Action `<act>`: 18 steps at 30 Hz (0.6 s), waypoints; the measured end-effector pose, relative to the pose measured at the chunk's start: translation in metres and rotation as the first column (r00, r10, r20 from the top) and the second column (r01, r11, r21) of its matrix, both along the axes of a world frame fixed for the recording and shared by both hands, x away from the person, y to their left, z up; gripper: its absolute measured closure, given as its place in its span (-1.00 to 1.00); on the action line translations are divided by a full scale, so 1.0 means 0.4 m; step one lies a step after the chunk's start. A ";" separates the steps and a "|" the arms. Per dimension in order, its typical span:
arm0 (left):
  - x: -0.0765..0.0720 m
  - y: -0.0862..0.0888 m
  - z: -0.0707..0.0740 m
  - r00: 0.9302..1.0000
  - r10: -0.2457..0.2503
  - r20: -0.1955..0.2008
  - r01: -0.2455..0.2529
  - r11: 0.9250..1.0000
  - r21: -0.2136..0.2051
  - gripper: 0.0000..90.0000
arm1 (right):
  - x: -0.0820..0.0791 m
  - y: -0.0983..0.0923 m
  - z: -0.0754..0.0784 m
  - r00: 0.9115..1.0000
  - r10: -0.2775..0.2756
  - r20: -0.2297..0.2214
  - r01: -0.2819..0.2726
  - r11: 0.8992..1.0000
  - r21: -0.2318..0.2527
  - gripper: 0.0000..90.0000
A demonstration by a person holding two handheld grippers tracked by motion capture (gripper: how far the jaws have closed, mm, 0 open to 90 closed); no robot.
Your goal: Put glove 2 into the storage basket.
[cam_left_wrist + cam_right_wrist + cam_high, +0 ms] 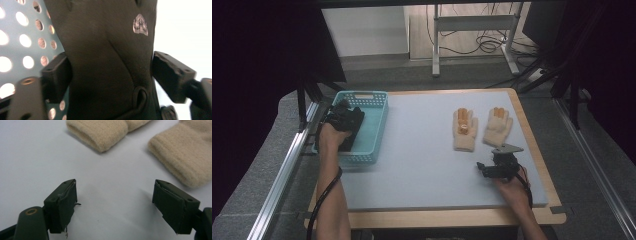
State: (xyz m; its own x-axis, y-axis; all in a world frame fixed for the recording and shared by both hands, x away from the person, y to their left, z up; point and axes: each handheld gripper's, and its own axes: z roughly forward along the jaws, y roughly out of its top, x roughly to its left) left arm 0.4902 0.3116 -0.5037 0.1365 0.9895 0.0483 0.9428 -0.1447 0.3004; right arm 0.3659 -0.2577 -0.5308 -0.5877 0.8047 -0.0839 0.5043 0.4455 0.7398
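A black glove lies in a light blue perforated basket at the table's left. My left gripper reaches down into the basket. In the left gripper view the black glove runs between the jaws of the left gripper, which stand open at either side of it. Two beige knit gloves with orange fingertips lie flat at the right. My right gripper hovers just short of their cuffs. The right gripper is open with nothing between its jaws.
A pale grey mat covers the wooden table. The basket's holed wall stands close on one side of the left gripper. Metal rails run along both sides of the table.
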 end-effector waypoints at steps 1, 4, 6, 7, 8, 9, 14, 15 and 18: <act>-0.002 0.002 0.005 1.000 -0.004 0.004 0.004 1.000 -0.011 -0.60 | 0.000 0.000 0.000 1.000 0.000 -0.002 0.000 1.000 0.001 -0.56; -0.011 0.009 0.021 1.000 -0.004 0.026 0.005 0.999 -0.052 -0.69 | 0.000 0.000 0.000 1.000 0.000 -0.001 0.000 1.000 0.001 -0.56; -0.018 0.014 0.033 0.999 -0.008 0.046 0.012 0.997 -0.081 -0.72 | 0.000 0.000 0.000 1.000 0.000 -0.001 0.000 1.000 0.001 -0.56; -0.022 0.017 0.038 0.998 -0.012 0.059 0.017 0.995 -0.094 -0.73 | 0.000 0.000 0.000 1.000 0.000 -0.001 0.000 1.000 0.001 -0.56; -0.025 0.018 0.043 0.997 -0.012 0.070 0.020 0.994 -0.108 -0.74 | 0.000 0.000 0.000 1.000 0.000 -0.002 0.000 1.000 0.001 -0.56; -0.029 0.020 0.048 0.996 -0.019 0.084 0.029 0.992 -0.119 -0.76 | 0.000 0.000 0.000 1.000 0.000 -0.002 0.000 1.000 0.001 -0.56; -0.047 0.013 0.069 0.988 -0.070 0.138 0.090 0.986 -0.142 -0.88 | 0.000 0.000 0.000 1.000 -0.001 0.000 0.001 1.000 0.000 -0.56; -0.050 0.009 0.074 0.985 -0.082 0.148 0.104 0.984 -0.142 -0.91 | 0.000 0.000 0.000 1.000 0.000 0.000 0.000 1.000 -0.001 -0.56; -0.059 -0.007 0.089 0.976 -0.108 0.190 0.137 0.980 -0.145 -0.94 | 0.000 0.000 0.000 1.000 0.000 0.001 0.000 1.000 0.000 -0.56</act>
State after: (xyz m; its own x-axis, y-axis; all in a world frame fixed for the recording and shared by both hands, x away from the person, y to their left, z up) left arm 0.4667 0.3089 -0.4682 0.2606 0.9629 -0.0706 0.8490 -0.1938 0.4916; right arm 0.3658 -0.2575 -0.5309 -0.5874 0.8049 -0.0845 0.5040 0.4455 0.7399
